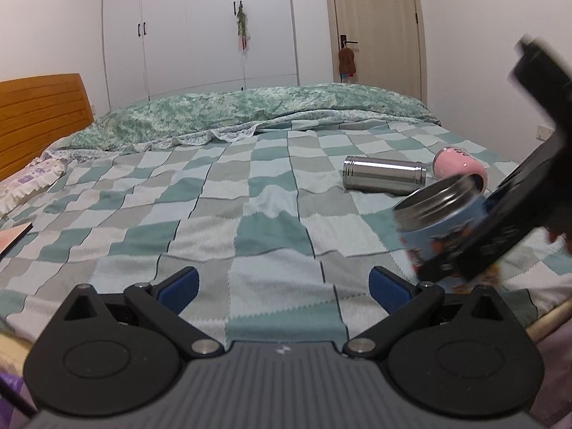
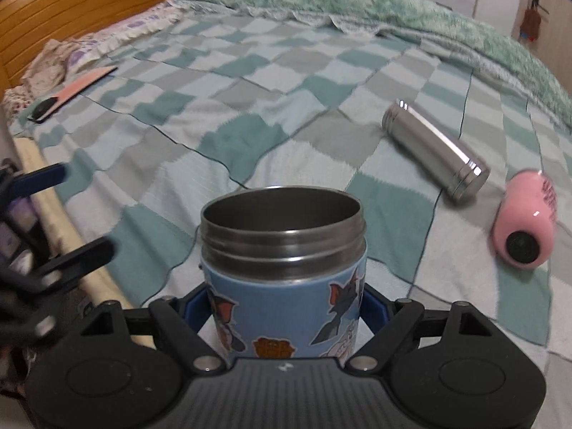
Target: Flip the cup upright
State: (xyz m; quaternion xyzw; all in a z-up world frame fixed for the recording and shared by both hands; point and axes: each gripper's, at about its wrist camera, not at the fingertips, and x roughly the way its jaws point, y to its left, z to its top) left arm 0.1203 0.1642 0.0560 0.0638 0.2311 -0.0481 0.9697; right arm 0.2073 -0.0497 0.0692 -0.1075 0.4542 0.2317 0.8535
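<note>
1. Soft, even indoor light; shadows on the bed point(image 1: 271, 193) are faint.
2. Small glare streaks run along the steel bottle point(image 2: 434, 150) ahead and right of the right fingers.
3. Motion blur smears the right gripper point(image 1: 500, 221) in the left view.
4. Fisheye bending curves the edges; the corners go dark.

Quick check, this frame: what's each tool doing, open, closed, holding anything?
Left tool: open, nothing between its fingers.
Right tool: closed on the blue cartoon cup, mouth up, tilted in the left view.
</note>
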